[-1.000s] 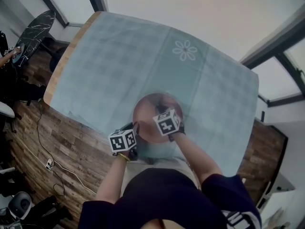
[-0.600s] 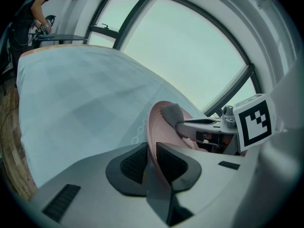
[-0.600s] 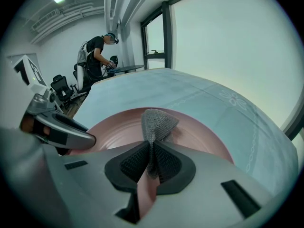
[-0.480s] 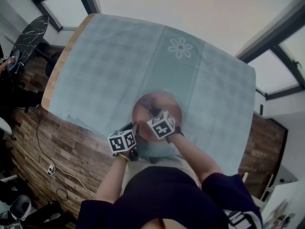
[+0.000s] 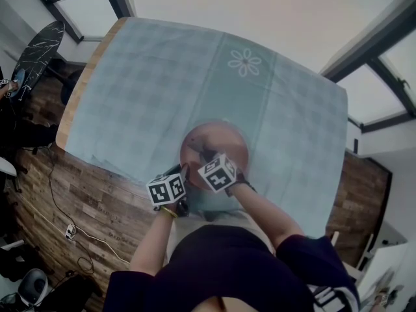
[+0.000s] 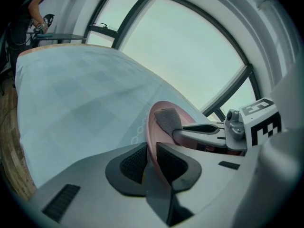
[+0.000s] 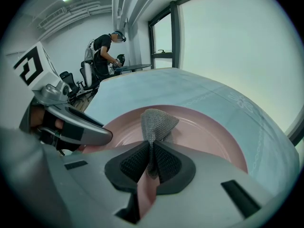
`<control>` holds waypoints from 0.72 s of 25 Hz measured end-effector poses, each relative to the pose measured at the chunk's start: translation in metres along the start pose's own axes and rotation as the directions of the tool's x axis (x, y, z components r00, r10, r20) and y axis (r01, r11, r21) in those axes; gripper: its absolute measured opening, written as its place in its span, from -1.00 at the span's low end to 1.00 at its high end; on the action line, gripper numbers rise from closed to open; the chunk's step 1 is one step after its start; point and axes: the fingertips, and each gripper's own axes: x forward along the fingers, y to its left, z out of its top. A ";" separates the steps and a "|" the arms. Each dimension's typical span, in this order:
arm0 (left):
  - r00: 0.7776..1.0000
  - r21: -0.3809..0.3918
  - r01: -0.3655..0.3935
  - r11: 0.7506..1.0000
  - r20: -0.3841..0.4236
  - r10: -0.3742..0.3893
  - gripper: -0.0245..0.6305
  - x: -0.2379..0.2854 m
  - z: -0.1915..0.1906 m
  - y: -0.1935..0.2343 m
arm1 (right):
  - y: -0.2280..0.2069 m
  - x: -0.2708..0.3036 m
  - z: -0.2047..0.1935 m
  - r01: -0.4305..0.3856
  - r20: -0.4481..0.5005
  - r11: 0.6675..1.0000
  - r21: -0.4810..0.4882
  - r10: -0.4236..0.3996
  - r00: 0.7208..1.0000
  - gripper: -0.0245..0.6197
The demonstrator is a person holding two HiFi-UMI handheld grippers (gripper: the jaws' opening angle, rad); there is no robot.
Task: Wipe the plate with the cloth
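Observation:
A pink plate (image 5: 218, 145) lies near the table's front edge on the pale blue cloth cover. My left gripper (image 6: 151, 159) is shut on the plate's (image 6: 153, 127) near-left rim, the rim running between its pads. My right gripper (image 7: 150, 161) is shut on a small grey cloth (image 7: 156, 124), whose free end rests on the plate's (image 7: 209, 137) inner face. In the left gripper view the grey cloth (image 6: 167, 119) sits on the plate with the right gripper's finger beside it. In the head view both grippers' marker cubes cover the plate's near side.
The blue checked tablecloth (image 5: 195, 77) with a white flower print (image 5: 245, 62) covers the table. A wooden floor with cables lies to the left. A person (image 7: 105, 49) works at another table far off. Large windows run behind the table.
The right gripper with the cloth has slid slightly left and nearer across the plate. The left gripper holds the rim in place.

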 end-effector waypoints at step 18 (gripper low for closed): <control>1.000 -0.007 -0.004 1.000 0.011 0.004 -0.71 0.000 0.001 0.001 | 0.037 -0.016 -0.018 -0.059 -0.032 0.997 -0.055 0.058 0.998 -0.82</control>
